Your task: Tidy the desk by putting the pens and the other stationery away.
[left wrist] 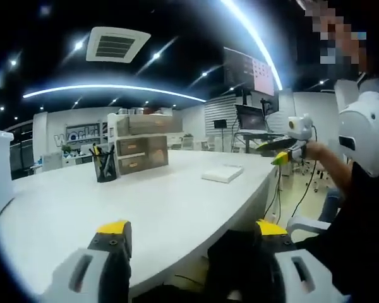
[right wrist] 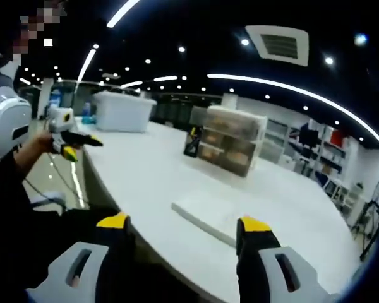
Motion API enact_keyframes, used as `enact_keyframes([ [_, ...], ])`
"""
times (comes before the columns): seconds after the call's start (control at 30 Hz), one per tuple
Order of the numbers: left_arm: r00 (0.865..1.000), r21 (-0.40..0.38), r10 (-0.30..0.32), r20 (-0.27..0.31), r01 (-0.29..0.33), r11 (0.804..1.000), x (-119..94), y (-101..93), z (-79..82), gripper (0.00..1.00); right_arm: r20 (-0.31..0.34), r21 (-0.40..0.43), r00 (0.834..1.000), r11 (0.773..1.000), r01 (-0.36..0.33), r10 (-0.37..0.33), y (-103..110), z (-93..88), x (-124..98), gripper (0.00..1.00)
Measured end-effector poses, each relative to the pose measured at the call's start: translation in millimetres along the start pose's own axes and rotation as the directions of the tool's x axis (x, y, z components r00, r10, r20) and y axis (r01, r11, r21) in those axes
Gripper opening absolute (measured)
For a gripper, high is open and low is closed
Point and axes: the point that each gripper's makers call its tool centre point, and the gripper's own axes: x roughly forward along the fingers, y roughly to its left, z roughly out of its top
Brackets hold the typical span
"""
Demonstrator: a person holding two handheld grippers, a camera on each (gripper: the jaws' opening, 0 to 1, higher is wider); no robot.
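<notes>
Bench (left wrist: 145, 208) surface, broad, white and curved, is lying under both views and carrying everything the task concerns. Near its far end a translucent storage bin (right wrist: 123, 112) is standing, well apart from the rest; it is likely serving as bulk storage. Just inward, a drawer unit (right wrist: 230, 140) with brownish drawer fronts is sitting upright, its drawers closed, probably the place where loose stationery is meant to go. A flat white pad or notebook (right wrist: 205, 214) is lying on the bench near the edge closest to the person, well apart from the drawers, so it is looking like the nearest thing waiting to be put away. Beside the drawer unit a dark pen holder (left wrist: 105, 166) is standing upright with pens already sticking out of it, touching or just beside the unit; which, I cannot tell.

Left tongs (left wrist: 189, 237) are spread wide with nothing between the jaws, hovering over the bench edge. Right tongs (right wrist: 180, 227) are equally wide and empty, pointing toward the white pad, which is suggesting a pickup being lined up. No loose pens are showing clearly on the bench
</notes>
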Motion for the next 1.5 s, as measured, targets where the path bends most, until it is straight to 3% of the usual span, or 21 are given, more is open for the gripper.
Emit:
enact_keyframes([
  [0.4, 1.000, 0.025, -0.011, -0.023, 0.012, 1.000, 0, -6.0, -0.7, 0.77, -0.085, -0.014, 0.991, 0.995, -0.101, 0.100, -21, -16.3, -2, 0.67],
  [0.8, 0.998, 0.028, -0.035, -0.046, 0.036, 0.999, 1, -11.1, -7.7, 0.77, -0.206, -0.064, 0.956, 0.972, -0.224, 0.207, -45, -34.2, 6, 0.68],
  [0.93, 0.998, 0.026, -0.049, -0.048, 0.050, 0.998, 1, -14.9, -9.6, 0.77, -0.255, -0.068, 0.937, 0.962, -0.264, 0.239, -52, -42.6, 10, 0.68],
  [1.03, 0.997, 0.017, -0.052, -0.049, 0.053, 0.998, 2, -15.5, -10.8, 0.76, -0.301, -0.117, 0.907, 0.933, -0.340, 0.293, -50, -48.9, 13, 0.68],
  [1.3, 0.997, 0.022, -0.060, -0.057, 0.061, 0.998, 2, -17.8, -13.6, 0.76, -0.416, -0.164, 0.855, 0.900, -0.404, 0.308, -59, -53.2, 22, 0.69],
  [1.43, 0.996, 0.018, -0.064, -0.058, 0.065, 0.998, 1, -18.5, -15.2, 0.76, -0.445, -0.189, 0.828, 0.869, -0.458, 0.340, -62, -48.3, 28, 0.70],
  [1.5, 0.996, 0.019, -0.066, -0.059, 0.067, 0.998, 0, -19.2, -16.3, 0.76, -0.482, -0.210, 0.806, 0.847, -0.488, 0.344, -64, -48.9, 32, 0.70],
])
